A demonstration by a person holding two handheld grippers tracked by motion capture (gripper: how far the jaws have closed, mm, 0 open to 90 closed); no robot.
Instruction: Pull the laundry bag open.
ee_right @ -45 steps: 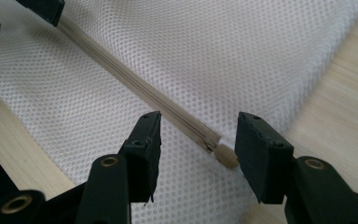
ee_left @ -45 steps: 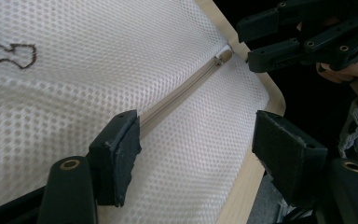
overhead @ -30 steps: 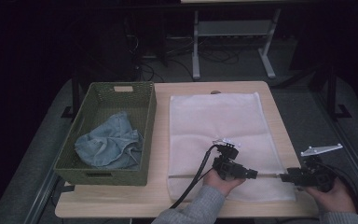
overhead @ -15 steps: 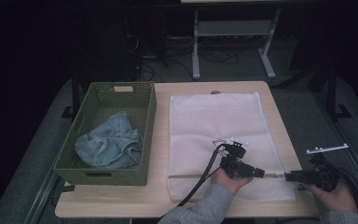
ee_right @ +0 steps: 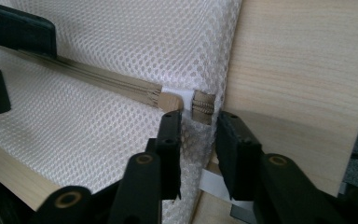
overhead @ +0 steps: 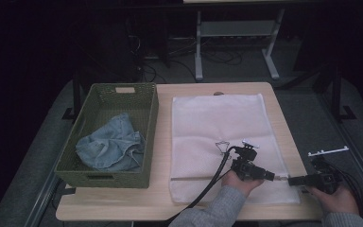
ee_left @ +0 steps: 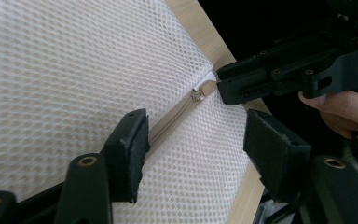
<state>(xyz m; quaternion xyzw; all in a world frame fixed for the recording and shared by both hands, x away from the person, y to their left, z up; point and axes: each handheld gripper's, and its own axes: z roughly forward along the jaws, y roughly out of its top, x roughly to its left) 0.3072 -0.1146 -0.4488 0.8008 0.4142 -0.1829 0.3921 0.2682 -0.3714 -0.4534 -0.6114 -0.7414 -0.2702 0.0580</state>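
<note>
Jaws of both grippers, just closing, stand released around mesh bag (overhead: 227,137) zipper (ee_right: 200,106); no writing legible.

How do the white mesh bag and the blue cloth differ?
The mesh bag lies spread flat on the table; the blue cloth sits crumpled in the green basket. The bag is white netting with a zip; the cloth looks like plain denim. Both are soft fabric.

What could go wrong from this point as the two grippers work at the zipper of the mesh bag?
1. The right gripper, jaws just closing around the small zipper pull, may pinch mesh instead.
2. The left gripper straddles the zipper open; unpinned, the mesh bag could slide off the table edge.
</note>
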